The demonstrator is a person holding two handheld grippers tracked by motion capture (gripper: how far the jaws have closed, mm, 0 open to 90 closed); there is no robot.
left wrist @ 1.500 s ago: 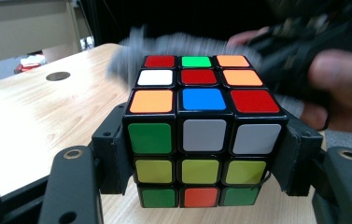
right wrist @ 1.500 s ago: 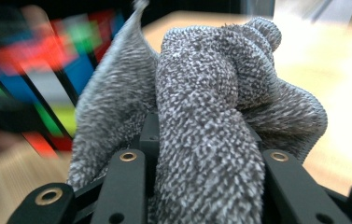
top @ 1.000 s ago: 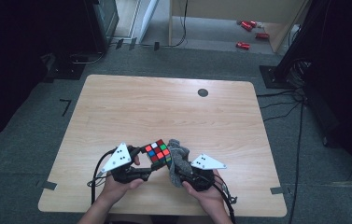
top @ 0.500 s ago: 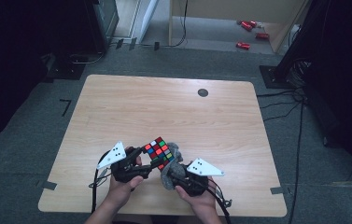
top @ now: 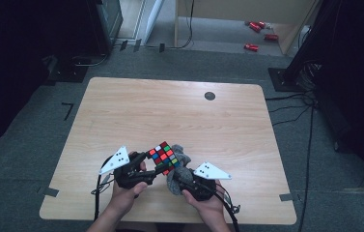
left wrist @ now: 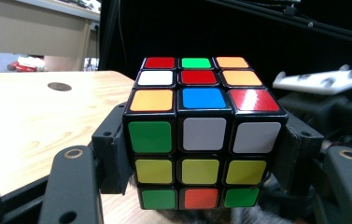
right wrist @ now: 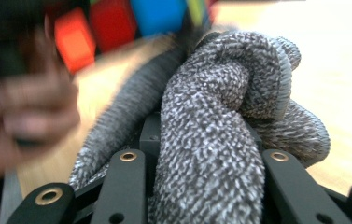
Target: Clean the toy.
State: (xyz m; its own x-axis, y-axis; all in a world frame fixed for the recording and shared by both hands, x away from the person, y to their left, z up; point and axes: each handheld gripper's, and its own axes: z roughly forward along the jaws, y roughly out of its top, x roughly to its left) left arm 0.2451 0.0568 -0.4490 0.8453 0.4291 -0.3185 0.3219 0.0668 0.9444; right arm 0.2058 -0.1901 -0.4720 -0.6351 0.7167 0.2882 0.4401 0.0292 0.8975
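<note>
Jaws first: the left gripper has its two black jaws clamped on the puzzle cube, one pad on each side face, and the left gripper view shows it squarely, the cube sitting upright between them with a green, white and white row facing the camera, yellows below that, and red, green and orange squares along its far top edge. Over on the other side, the right gripper has its jaws closed on a bunched grey cloth; in the right gripper view the knobbly cloth is wedged between the two black jaws and bulges out above them at 12 o'clock. At 10 o'clock in that same view, blurred red and blue squares of the cube sit right against the cloth's top edge, and a blurred hand shows at 9 o'clock.

From the high view, cube and cloth meet near the bench's near edge, at 6 o'clock on the wooden top, cube at 9 o'clock of the cloth and touching it. A small dark round disc lies well apart, toward 1 o'clock on the bench. Nothing that holds other things stands on the bench.
</note>
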